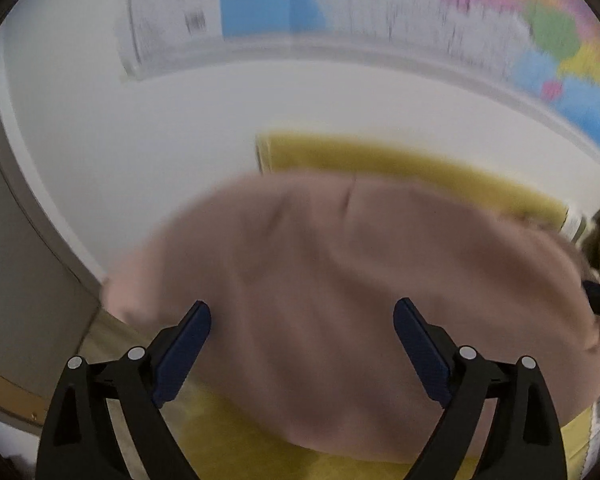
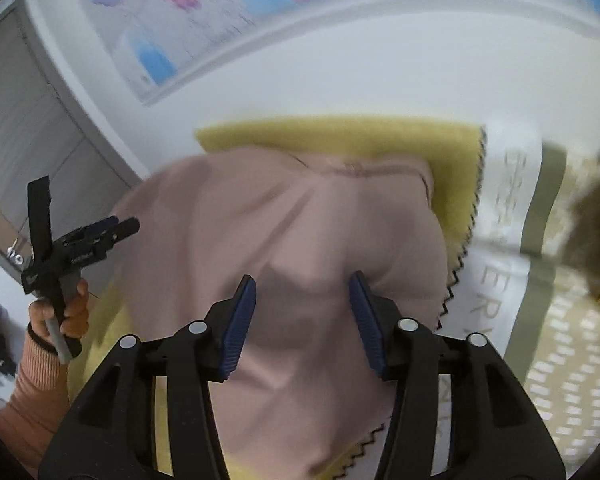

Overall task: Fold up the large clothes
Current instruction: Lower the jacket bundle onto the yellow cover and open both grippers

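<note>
While the pink garment (image 2: pixel 292 240) lies on the yellow cloth (image 2: pixel 340 136), both the left gripper (image 1: pixel 302 320) and the right gripper (image 2: pixel 302 296) keep fingers spread above it.

The pink garment (image 2: pixel 300 216) in front of me is soft matt cloth, smooth, with gentle folds and a stitched seam at its far edge. Under it lies a yellow cloth (image 2: pixel 340 136), also matt and a little fuzzy, with a zigzag-cut edge on the right. My right hand-held gripper (image 2: pixel 302 280) is matt black plastic with blue ribbed pads (image 2: pixel 240 328) and small shiny metal pins at the joints. My left hand-held gripper (image 1: pixel 302 312) looks the same, black plastic with dark blue pads (image 1: pixel 188 352). My sleeve (image 2: pixel 36 376) is ribbed orange knit.
</note>
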A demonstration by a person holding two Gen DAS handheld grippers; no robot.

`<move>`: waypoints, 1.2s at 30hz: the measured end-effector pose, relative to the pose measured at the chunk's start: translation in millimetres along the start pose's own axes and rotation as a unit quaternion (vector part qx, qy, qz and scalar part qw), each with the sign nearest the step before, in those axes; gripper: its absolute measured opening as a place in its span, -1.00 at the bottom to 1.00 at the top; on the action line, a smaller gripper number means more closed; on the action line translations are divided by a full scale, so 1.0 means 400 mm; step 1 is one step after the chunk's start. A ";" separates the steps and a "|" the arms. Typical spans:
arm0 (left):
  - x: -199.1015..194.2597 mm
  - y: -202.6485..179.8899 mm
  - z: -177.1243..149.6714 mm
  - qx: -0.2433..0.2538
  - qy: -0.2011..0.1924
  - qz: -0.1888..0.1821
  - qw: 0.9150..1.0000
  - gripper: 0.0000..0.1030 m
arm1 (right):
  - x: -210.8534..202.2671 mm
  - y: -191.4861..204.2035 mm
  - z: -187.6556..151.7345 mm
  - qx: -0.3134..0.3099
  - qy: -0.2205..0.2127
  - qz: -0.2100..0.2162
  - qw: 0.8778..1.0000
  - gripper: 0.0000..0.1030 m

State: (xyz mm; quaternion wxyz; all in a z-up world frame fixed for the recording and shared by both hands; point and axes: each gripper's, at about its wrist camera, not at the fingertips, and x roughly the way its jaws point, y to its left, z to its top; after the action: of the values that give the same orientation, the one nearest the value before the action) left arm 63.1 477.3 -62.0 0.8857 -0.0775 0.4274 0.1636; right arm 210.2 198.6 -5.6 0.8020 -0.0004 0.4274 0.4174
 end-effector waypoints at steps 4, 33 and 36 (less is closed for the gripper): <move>0.022 0.004 -0.020 -0.009 0.008 0.007 1.000 0.75 | 0.002 -0.018 0.000 0.021 0.006 0.011 1.000 -0.21; -0.123 -0.263 -0.143 0.029 -0.030 -0.038 0.998 0.82 | -0.100 0.110 -0.128 -0.127 -0.018 -0.035 0.991 0.15; -0.134 -0.272 -0.147 0.024 -0.034 -0.030 0.999 0.85 | -0.104 0.113 -0.129 -0.129 -0.021 -0.039 0.991 0.20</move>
State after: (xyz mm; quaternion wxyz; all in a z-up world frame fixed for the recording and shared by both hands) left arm 27.5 347.3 -57.0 0.9061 -0.0630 0.3980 0.1289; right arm 132.8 181.7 6.1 0.8195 -0.1121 0.3525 0.4376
